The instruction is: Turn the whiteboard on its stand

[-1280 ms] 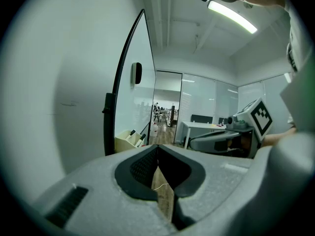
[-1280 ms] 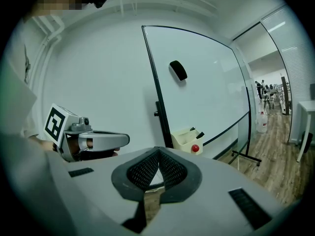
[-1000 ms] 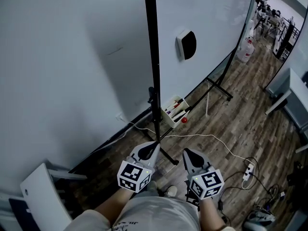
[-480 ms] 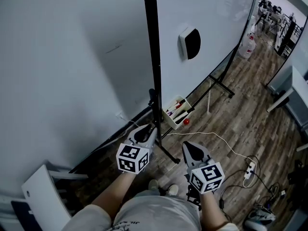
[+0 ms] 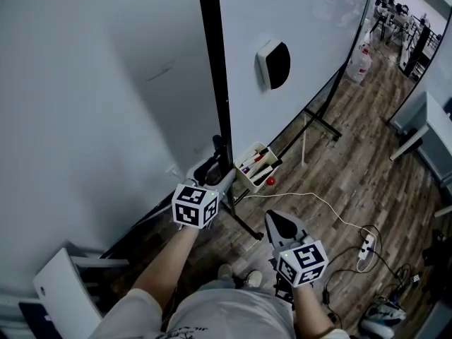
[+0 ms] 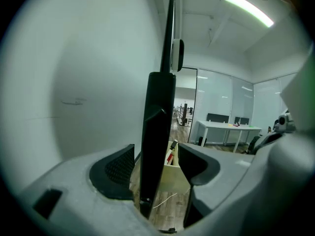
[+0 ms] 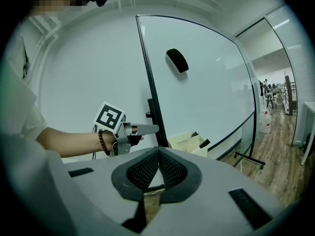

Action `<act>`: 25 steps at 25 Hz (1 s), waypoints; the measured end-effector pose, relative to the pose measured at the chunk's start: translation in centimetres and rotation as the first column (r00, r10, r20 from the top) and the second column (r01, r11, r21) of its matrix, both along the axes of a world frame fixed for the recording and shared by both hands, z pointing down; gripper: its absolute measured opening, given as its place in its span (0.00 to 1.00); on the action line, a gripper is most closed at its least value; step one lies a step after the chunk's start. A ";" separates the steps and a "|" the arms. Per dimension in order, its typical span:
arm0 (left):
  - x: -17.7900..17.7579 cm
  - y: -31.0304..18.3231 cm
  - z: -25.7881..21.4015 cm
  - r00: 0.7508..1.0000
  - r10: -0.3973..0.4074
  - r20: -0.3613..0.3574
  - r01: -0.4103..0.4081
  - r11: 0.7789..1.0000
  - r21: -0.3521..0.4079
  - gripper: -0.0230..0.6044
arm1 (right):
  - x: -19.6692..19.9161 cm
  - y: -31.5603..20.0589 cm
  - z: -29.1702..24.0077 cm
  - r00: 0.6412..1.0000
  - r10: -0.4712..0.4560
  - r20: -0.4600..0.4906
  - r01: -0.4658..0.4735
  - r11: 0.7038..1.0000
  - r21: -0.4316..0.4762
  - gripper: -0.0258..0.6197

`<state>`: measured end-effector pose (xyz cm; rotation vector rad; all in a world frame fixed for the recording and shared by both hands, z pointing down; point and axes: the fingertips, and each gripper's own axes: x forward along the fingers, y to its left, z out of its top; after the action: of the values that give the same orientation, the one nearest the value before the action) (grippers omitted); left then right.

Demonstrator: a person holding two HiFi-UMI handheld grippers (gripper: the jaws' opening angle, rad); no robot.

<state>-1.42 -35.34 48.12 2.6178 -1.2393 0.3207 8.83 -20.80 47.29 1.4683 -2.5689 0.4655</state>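
The person wears grey clothing (image 5: 233, 320) and a dark bead bracelet (image 7: 101, 141). The left gripper (image 5: 212, 168) and right gripper (image 5: 277, 222) are grey with black-and-white marker cubes.

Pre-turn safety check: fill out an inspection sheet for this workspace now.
Surface: wood-plank floor.
Job's things: whiteboard upright on its stand; black frame edge faces the person.
Clutter: eraser on the board; marker tray at its lower edge.
Grippers: left gripper open, fingers just opened, either side of the frame edge, not pressing; right gripper shut, empty.
Cables: white cable on the floor, running toward a power strip.
Surroundings: white wall; water jug and desk at right.
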 end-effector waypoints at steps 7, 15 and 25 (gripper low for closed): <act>1.3 -2.2 -0.2 1.000 0.010 0.022 -0.010 1.000 0.007 0.48 | 1.1 0.3 0.3 0.999 0.034 0.008 -0.034 0.999 -0.018 0.05; 1.9 -3.4 0.1 0.999 0.002 0.051 -0.003 1.000 0.024 0.40 | 2.0 1.1 0.2 0.997 0.067 0.023 -0.066 0.998 -0.018 0.05; 1.8 -3.0 0.0 0.998 -0.009 0.069 0.006 0.999 0.044 0.34 | 1.8 2.7 0.6 0.997 0.070 0.035 -0.069 0.997 -0.033 0.05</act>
<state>0.40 -38.37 48.16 2.6595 -1.2923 0.3900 10.68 -18.14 47.90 1.5573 -2.5320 0.5438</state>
